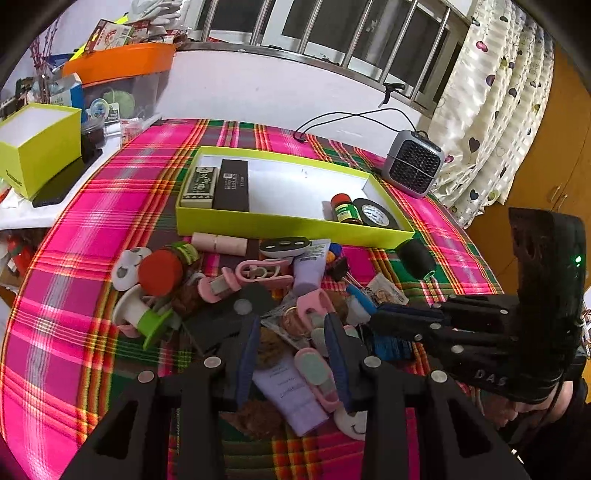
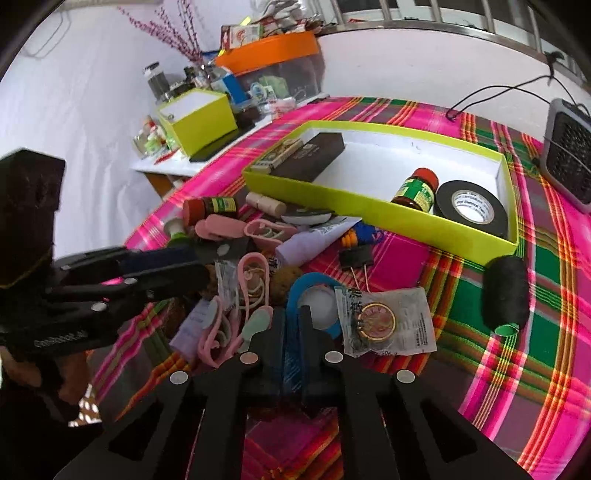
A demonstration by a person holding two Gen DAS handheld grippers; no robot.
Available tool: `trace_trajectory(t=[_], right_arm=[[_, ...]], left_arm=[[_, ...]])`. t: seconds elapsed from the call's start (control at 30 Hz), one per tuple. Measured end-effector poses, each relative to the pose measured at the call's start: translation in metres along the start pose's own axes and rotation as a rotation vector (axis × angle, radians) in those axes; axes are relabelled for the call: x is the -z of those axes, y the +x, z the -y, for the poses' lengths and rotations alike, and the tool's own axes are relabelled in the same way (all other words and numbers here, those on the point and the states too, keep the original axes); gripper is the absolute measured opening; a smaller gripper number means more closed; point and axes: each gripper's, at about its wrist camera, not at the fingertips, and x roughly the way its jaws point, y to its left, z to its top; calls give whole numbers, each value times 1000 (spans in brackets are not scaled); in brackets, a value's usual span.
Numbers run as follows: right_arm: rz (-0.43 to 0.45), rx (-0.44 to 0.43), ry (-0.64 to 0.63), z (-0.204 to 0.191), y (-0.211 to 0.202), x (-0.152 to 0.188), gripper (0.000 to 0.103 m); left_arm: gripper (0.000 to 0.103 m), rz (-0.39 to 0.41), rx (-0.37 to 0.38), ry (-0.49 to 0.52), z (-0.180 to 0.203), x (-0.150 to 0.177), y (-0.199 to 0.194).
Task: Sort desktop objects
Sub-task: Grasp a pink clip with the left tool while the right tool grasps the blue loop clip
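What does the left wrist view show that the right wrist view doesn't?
Only the left wrist view shows the curtain and wooden cabinet. Only the right wrist view shows the jars and pink branches on the side shelf. Both show the lime tray holding the black tape roll, the black spool, and the cluttered pile.

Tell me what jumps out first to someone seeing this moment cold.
A jumbled pile of small items sits mid-table on a loud pink plaid tablecloth. Behind it lies a lime-green tray, with boxes at its left end and a red-capped bottle and black tape roll at its right. The left gripper and right gripper hover over the pile.
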Motion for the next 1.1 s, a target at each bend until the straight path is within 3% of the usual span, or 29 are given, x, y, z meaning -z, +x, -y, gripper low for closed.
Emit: trace_trajectory(t=[0.13, 0.5, 0.9, 1.0, 1.07, 1.1], right_arm=[[40, -8, 32, 7, -14, -1, 6], [63, -10, 29, 11, -25, 1, 6], [83, -9, 53, 15, -32, 4, 6], [89, -11, 65, 17, -33, 4, 6], [102, -34, 84, 20, -36, 6, 6], [103, -30, 101, 23, -36, 8, 6]], left_arm=[[38, 8, 16, -22, 2, 0, 4], [39, -28, -38, 60, 18, -6, 25], [39, -44, 7, 57, 27, -11, 39], [30, -46, 20, 46, 28, -9, 39], [19, -37, 54, -3, 23, -7, 39], [19, -32, 69, -31, 19, -3, 40]])
